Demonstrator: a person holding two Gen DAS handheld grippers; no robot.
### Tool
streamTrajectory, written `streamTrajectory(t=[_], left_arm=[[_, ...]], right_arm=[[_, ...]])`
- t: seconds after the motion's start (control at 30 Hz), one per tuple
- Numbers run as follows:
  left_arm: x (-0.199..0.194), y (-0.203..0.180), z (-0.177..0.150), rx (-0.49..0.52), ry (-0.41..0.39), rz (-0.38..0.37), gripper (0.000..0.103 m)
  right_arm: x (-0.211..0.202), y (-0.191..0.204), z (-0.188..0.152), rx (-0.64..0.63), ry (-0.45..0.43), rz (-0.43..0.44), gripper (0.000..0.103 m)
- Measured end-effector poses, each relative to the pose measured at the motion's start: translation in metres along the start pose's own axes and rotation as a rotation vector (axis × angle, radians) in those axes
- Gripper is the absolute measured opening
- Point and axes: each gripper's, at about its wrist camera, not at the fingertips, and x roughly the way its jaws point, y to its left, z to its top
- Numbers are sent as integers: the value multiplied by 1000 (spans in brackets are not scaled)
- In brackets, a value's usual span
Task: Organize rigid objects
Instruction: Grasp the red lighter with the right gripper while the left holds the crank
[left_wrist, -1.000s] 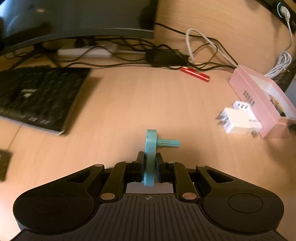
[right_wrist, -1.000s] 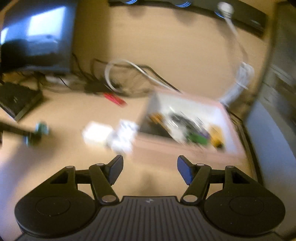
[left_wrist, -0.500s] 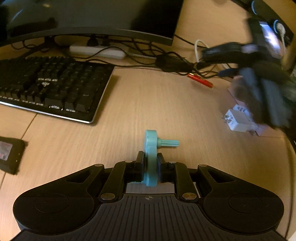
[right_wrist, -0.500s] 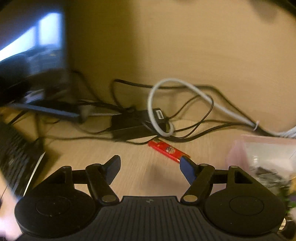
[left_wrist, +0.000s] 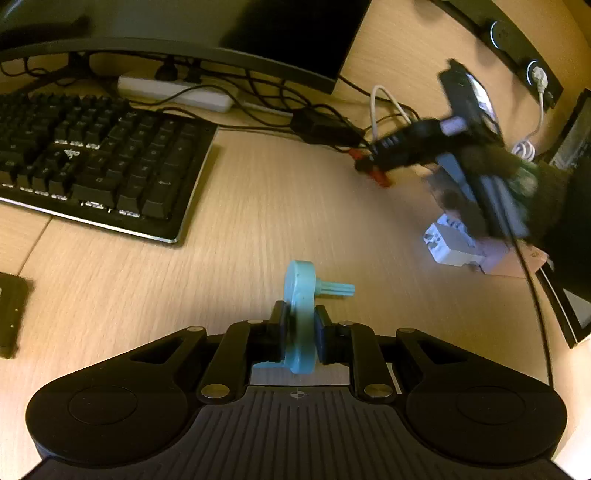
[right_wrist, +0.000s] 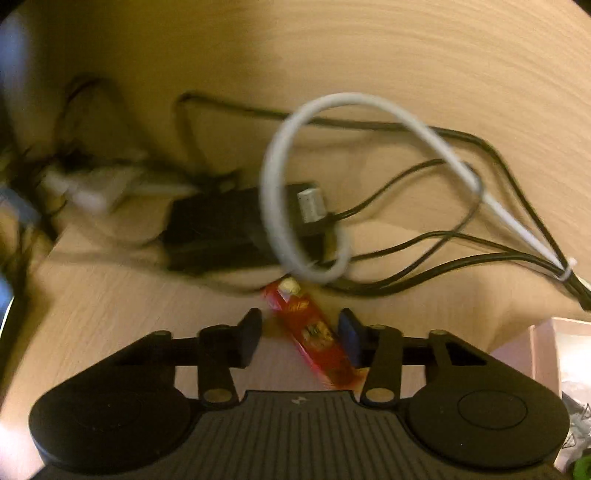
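Observation:
In the left wrist view my left gripper (left_wrist: 299, 323) is shut on a teal disc with a ribbed shaft (left_wrist: 300, 291), held edge-up above the wooden desk (left_wrist: 258, 221). My right gripper (right_wrist: 301, 332) points down at a red stick-shaped object (right_wrist: 314, 339) that lies slantwise on the desk between its fingers. Its jaws are closing. The right pad is close to the red object and a gap shows at the left pad. From the left wrist view the right gripper (left_wrist: 365, 162) is a blur over the red object (left_wrist: 382, 179).
A black keyboard (left_wrist: 92, 166) lies at the left under a monitor, with a white power strip (left_wrist: 173, 92) behind. A black power brick (right_wrist: 221, 229), a white cable loop (right_wrist: 280, 166) and black cables lie just beyond the red object. A pink box (left_wrist: 509, 258) and white plug adapter (left_wrist: 450, 243) sit at the right.
My right gripper swung from the pink box to the red object, dropped over it and narrowed its jaws. The left gripper drifted across the desk, still holding the teal disc.

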Motion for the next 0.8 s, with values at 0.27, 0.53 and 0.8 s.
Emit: streamTrajectory(t=[0.27,0.53,0.8], left_arm=[[5,0,7,3,25,-1,20],[7,0,10,3,38,-3,20],[8,0,10,8,37,-9,20]], right_arm=[[-45,29,-59,-317,15,-80,28],[-72,15,-61,-93,-112,-196,54],[-55,44,-66,144,-162,-190,72]])
